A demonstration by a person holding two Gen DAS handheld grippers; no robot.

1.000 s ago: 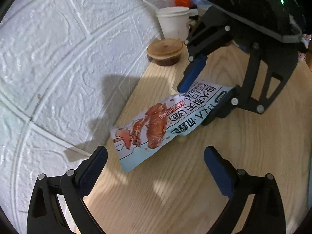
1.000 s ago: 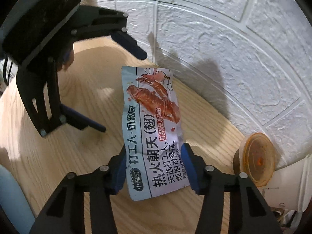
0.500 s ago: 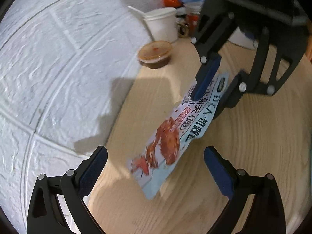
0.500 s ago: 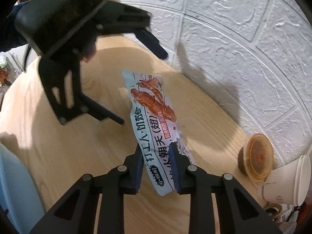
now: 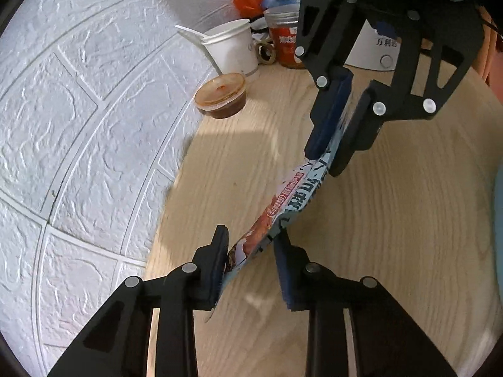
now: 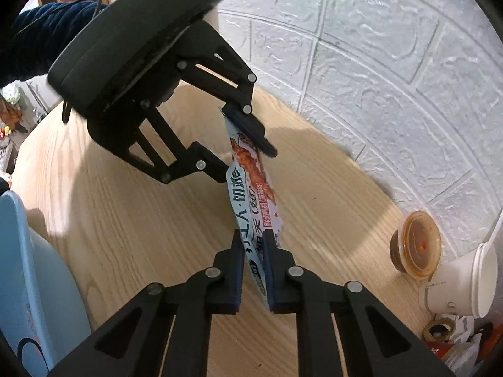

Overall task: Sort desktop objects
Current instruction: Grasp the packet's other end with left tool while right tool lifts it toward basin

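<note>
1. Wooden counter (image 6: 125, 220) was the biggest thing. It stood against a white brick wall (image 6: 377, 78) and gave lots of flat room to work over.
2. The blue tub (image 6: 28, 267) sat at the counter's near left edge in the right camera's view. I think sorted things could go in there, but I could not tell for sure.
3. The left gripper (image 5: 251, 251) had just been closing its fingers. The picture end of the packet was between them, and both fingers looked to touch it, so I think it had hold.
4. The right gripper (image 6: 253, 240) had its fingers squeezed tight on the other end, the one with the big letters.
5. The snack packet (image 6: 251, 194) looked lifted off the counter. It was stretched between the two grippers and a bit twisted.
6. To do this step well, both hands should go the same way at the same speed. Pulling apart could rip the thin packet or make it slip out.
7. If one hand must take over, the other fingers should open only when the first grip is firm.
8. The paper cup (image 6: 459, 282) stood by the wall, well apart from the packet.
9. The sauce pot (image 6: 418, 245) sat just beside the cup. The packet should be kept away from both, so nothing gets knocked over.
</note>
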